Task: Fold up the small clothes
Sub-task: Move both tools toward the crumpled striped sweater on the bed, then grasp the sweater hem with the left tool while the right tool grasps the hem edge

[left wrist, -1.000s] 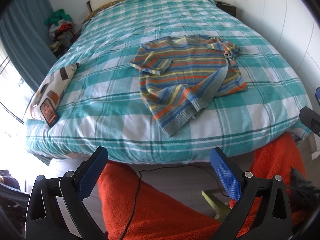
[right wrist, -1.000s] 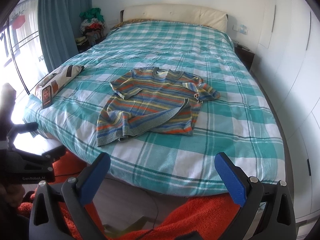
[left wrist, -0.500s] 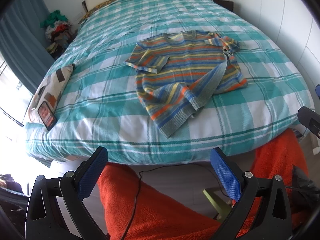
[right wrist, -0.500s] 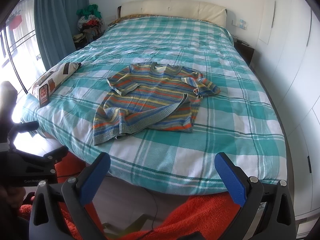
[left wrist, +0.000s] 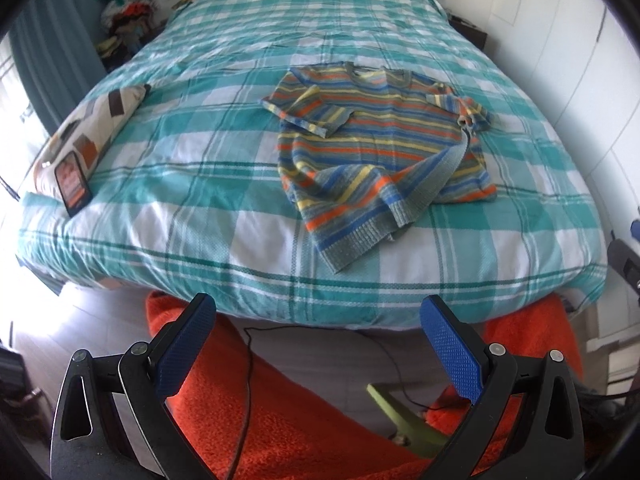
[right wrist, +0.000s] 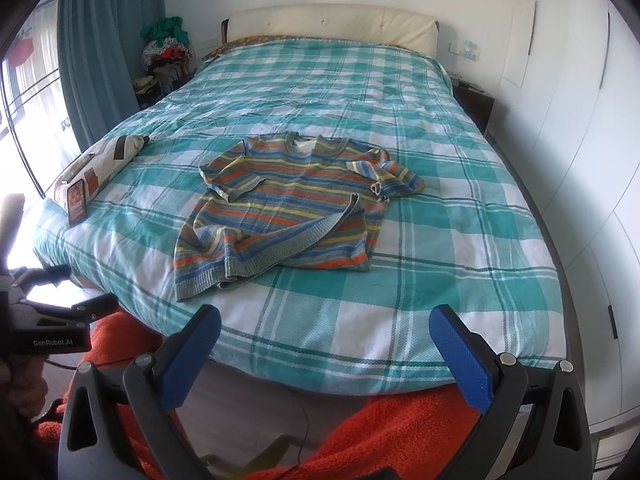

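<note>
1. The left gripper (left wrist: 316, 320) hangs off the foot of the bed with its 2 blue-padded fingers (left wrist: 186, 346) spread wide and nothing between them.
2. The right gripper (right wrist: 326, 330) is likewise released, its 2 blue pads (right wrist: 460, 354) far apart and bare, also short of the mattress edge.
3. Under both tools lies orange fleece fabric (left wrist: 280, 420), with a thin black cable (left wrist: 248, 364) running across it.
4. The bed (right wrist: 460, 240), covered in a teal-and-white checked duvet, fills the middle of both views.
5. The striped sweater (left wrist: 380, 148) lies on the duvet near the foot end, neckline toward the headboard; its bottom hem is turned up diagonally across the body and both short sleeves are rumpled.
6. On the bed's left edge rests a patterned cushion (left wrist: 92, 128), with a phone (left wrist: 72, 184), screen lit, leaning on its near end.
7. Farther back are the cream headboard (right wrist: 328, 28), a teal curtain (right wrist: 100, 40) and a heap of clothes (right wrist: 168, 48) in the left corner.
</note>
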`<state>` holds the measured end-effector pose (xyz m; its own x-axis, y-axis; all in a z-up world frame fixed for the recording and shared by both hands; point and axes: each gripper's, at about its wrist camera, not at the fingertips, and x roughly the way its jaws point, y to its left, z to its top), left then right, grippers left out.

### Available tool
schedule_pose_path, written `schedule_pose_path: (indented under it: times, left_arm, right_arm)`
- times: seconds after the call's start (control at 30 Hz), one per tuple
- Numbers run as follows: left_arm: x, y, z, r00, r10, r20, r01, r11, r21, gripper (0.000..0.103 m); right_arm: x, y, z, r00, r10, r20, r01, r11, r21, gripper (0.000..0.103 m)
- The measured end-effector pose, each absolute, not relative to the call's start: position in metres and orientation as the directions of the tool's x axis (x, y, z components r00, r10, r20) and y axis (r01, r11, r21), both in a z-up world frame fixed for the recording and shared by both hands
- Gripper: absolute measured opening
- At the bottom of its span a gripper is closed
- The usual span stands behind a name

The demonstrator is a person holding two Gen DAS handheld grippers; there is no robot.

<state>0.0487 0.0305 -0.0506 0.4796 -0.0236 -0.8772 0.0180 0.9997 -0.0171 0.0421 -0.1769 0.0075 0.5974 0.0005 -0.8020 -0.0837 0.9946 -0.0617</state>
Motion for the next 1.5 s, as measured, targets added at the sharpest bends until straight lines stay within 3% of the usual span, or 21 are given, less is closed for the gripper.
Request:
schedule_pose_path:
  times: [0.3, 0.87, 1.0, 1.13, 1.3, 1.43, 1.5]
  left_arm:
    - [0.041, 0.022, -0.045, 0.489, -0.087, -0.868, 0.061, 0.996, -0.065, 0.102]
    - [0.052, 0.027, -0.040, 0.507, -0.064, -0.859, 0.068, 0.997, -0.033, 0.102]
    - [0.075, 0.035, -0.068, 0.504, -0.078, -0.860, 0.082, 0.996, -0.042, 0.102]
    - [0.119, 0.055, -0.128, 0.470, -0.101, -0.877, 0.067, 0.995, -0.079, 0.101]
    - [0.154, 0.072, -0.183, 0.335, -0.223, -0.916, 0.004, 0.972, -0.235, 0.087]
    - [0.160, 0.065, -0.190, 0.338, -0.227, -0.913, 0.008, 0.971, -0.239, 0.083]
    - [0.166, 0.060, -0.193, 0.343, -0.208, -0.916, 0.021, 0.977, -0.214, 0.064]
  right_arm:
    - [0.040, -0.176, 0.008, 0.596, -0.003, -0.803, -0.074, 0.996, -0.059, 0.103]
    - [0.048, -0.184, 0.008, 0.591, -0.012, -0.807, -0.057, 0.997, -0.056, 0.103]
    - [0.074, -0.191, -0.008, 0.613, 0.032, -0.789, -0.135, 0.989, -0.064, 0.103]
    - [0.149, -0.215, -0.049, 0.573, 0.127, -0.810, -0.199, 0.980, 0.013, 0.102]
    - [0.267, -0.252, -0.105, 0.416, 0.177, -0.892, 0.011, 0.980, 0.200, 0.101]
    - [0.321, -0.257, -0.140, 0.330, 0.224, -0.917, 0.157, 0.945, 0.287, 0.096]
    - [0.332, -0.249, -0.150, 0.312, 0.218, -0.925, 0.159, 0.948, 0.277, 0.087]
